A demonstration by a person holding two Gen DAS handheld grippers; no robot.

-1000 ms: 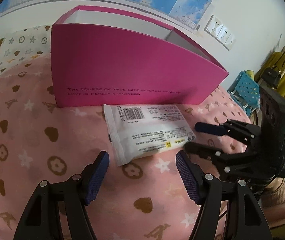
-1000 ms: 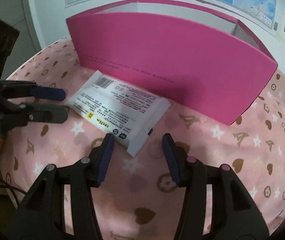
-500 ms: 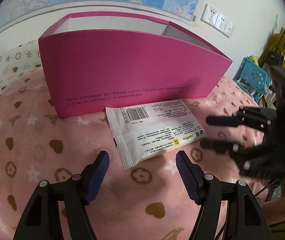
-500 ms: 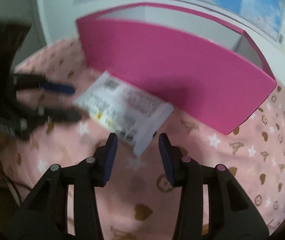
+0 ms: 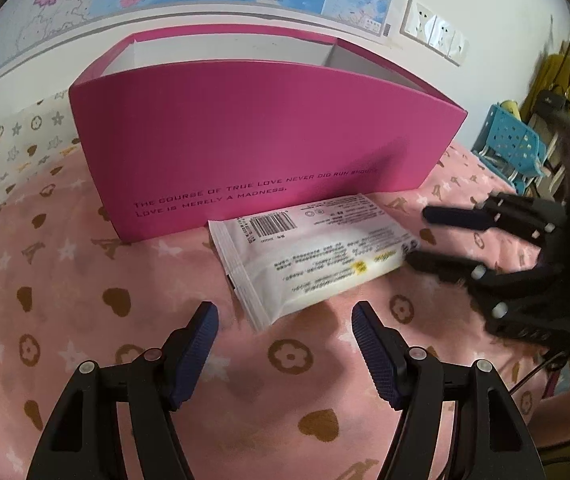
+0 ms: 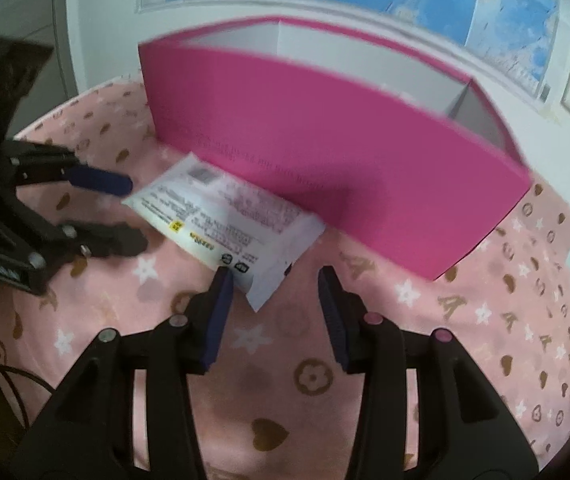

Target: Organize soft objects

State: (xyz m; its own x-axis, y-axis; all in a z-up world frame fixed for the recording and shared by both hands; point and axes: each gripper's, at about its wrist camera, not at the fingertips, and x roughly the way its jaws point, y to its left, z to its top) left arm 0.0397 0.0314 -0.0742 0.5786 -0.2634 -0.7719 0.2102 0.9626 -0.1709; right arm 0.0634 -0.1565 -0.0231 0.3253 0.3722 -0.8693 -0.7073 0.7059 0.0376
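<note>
Left wrist view: the left gripper hangs over the pink patterned blanket with its jaws standing wide and nothing between them. Just ahead lies 1 white soft pack, flat on the blanket, printed side up, its long back edge right against the front wall of the pink box. What shows of the box's pale interior looks bare; its floor is hidden by the front wall. Coming in from the right edge of the blanket is the right gripper, blurred, with the pack's right end at its fingertips, not clearly pinched.

Right wrist view: the picture is smeared, but the right gripper has its jaws at a middling gap, and the pack's near corner pokes into that gap. Its left pad looks to touch the pack's edge; the other pad stands clear, so no grip yet. The left gripper sits at the far end of the pack, 1 blue finger over its corner, jaws apart.

Progress, as I read it: early. The pack is outside the box, nothing is lifted, nothing is visibly stowed. Left to do: close on the pack, raise it over the front wall, drop it inside.
</note>
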